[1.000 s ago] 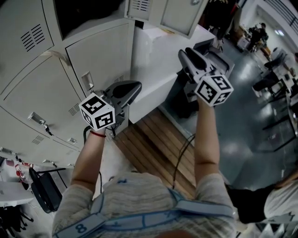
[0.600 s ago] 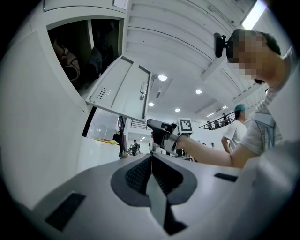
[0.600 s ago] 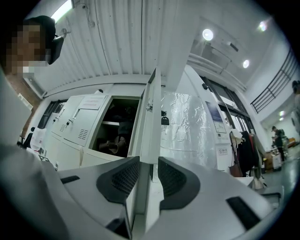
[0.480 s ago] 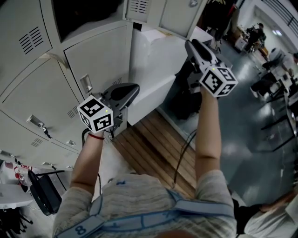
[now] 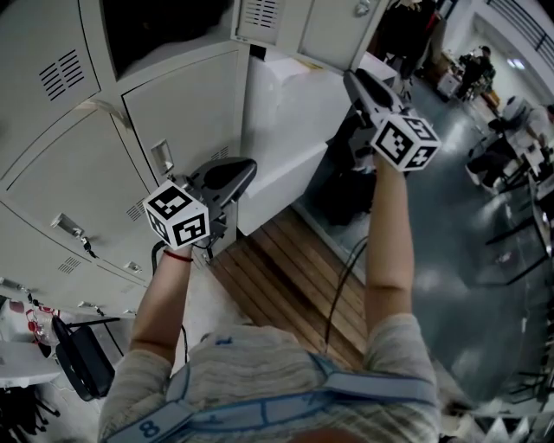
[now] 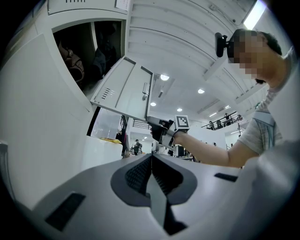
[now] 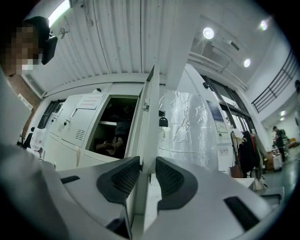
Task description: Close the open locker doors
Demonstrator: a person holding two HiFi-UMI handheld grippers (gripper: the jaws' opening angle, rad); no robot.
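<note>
An open locker [image 5: 164, 26] with a dark inside stands at the top of the head view. Its grey door [image 5: 329, 30] swings out to the right. My right gripper [image 5: 352, 80] is raised to that door's lower edge. In the right gripper view the door [image 7: 149, 112] runs edge-on between the two pads, and my right gripper [image 7: 147, 169] is shut on it. A padlock [image 7: 163, 121] hangs on the door's face. My left gripper [image 5: 245, 166] hangs lower, in front of closed lockers [image 5: 78, 173]. Seen in its own view, the left gripper [image 6: 151, 158] is shut and empty.
A white plastic-wrapped cabinet [image 5: 286, 121] stands right of the lockers. A wooden slatted bench [image 5: 294, 268] lies below my arms. A black chair [image 5: 82, 355] sits at the bottom left. People and desks [image 5: 480, 60] are far off on the right.
My right gripper has risen and moved in to the open door's edge. The left gripper has dropped slightly and stayed shut.
</note>
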